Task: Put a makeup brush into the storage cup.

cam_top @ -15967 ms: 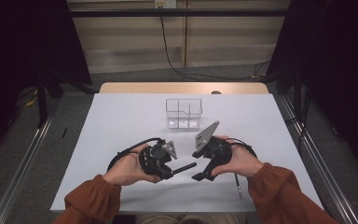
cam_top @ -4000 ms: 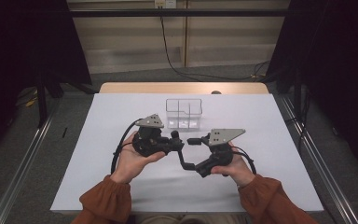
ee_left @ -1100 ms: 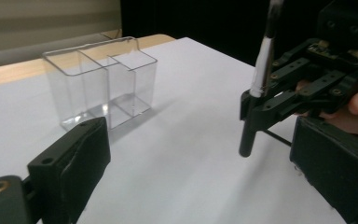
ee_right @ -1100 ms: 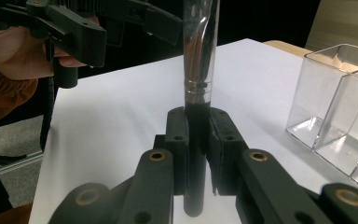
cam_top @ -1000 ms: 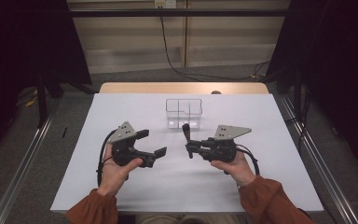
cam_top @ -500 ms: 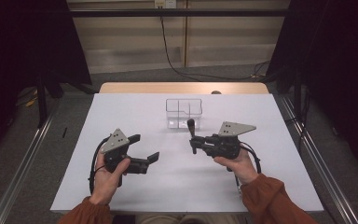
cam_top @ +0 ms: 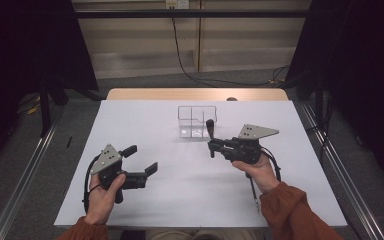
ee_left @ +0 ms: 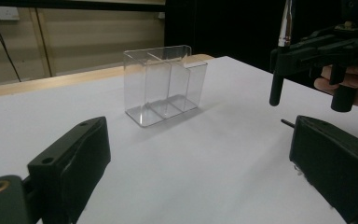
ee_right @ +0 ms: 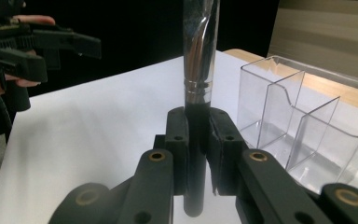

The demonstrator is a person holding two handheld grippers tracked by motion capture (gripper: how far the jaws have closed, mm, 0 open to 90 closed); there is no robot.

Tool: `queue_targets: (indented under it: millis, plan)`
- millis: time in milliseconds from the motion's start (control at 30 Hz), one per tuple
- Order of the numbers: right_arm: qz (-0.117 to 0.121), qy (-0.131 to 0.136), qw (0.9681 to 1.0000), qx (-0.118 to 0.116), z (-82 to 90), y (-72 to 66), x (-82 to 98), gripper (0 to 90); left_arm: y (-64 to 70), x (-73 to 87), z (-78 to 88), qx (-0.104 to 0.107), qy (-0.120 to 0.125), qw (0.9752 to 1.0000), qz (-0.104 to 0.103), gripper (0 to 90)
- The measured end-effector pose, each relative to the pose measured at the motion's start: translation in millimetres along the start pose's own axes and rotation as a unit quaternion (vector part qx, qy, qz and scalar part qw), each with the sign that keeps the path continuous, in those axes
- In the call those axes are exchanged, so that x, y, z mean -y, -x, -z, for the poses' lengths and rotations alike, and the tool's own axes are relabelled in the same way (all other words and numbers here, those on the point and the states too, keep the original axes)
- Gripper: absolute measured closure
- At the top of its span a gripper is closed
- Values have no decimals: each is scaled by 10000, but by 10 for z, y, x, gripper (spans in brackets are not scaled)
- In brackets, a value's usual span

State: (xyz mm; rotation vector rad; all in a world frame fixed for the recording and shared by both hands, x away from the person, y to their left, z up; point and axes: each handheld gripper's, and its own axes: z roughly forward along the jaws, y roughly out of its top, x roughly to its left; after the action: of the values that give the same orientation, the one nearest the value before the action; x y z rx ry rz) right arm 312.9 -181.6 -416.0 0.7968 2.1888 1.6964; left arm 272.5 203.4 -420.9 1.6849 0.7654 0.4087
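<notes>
right gripper [cam_top: 211,146] clamps black metal-ferruled brush [cam_top: 210,128] now upright | left gripper [cam_top: 141,161] released, withdrawn, jaws wide | clear three-compartment organiser [cam_top: 197,120] near table's far edge: insertion likely

- We see a lab-style recording booth: black curtains [cam_top: 25,45] hang on both sides.
- We see a white tabletop [cam_top: 145,120], metal floor rails [cam_top: 27,175] and a wall cable [cam_top: 180,55].

White table [cam_top: 145,215], clear organizer [cam_top: 196,120] on it
</notes>
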Motion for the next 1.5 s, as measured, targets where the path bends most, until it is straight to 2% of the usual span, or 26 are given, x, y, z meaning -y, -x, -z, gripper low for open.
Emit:
queue_targets:
  millis: [133,267,367,467,533,567,600,700,833,967,1267,1400,1500]
  plan:
    - [35,68,10000,35,9,27,-42,797,-37,46,82,-100,11,9999,27,47]
    - [31,121,9999,96,10,59,-77,797,-57,106,191,-64,40,10000,-57,44]
    - [20,138,9998,162,2,88,-88,797,-65,134,262,-133,71,9999,-56,43]
    - [19,132,9997,208,-7,113,-89,797,-94,159,320,-216,109,9997,101,42]
    - [-8,104,9996,245,-9,132,-98,797,-107,187,343,-281,82,9995,113,39]
    - [20,107,9996,275,-9,146,-111,797,-114,203,351,-238,113,9996,114,35]
    - [5,121,9995,305,-11,156,-127,797,-112,213,355,-254,115,9995,163,28]
    - [22,189,9992,355,-22,189,-187,797,-113,225,368,-311,122,9994,103,27]
    - [-3,281,9988,390,-39,240,-238,797,-133,245,384,-399,187,9989,144,27]
    - [-35,339,9983,463,-57,295,-278,797,-155,248,416,-441,197,9988,99,27]
    - [-61,482,9971,594,-114,449,-436,797,-149,272,396,-364,95,9993,57,28]
    - [-89,431,9965,714,-188,539,-485,797,-145,268,400,-422,110,9990,23,27]
    - [-119,422,9961,760,-248,589,-516,797,-147,268,401,-369,97,9993,47,27]
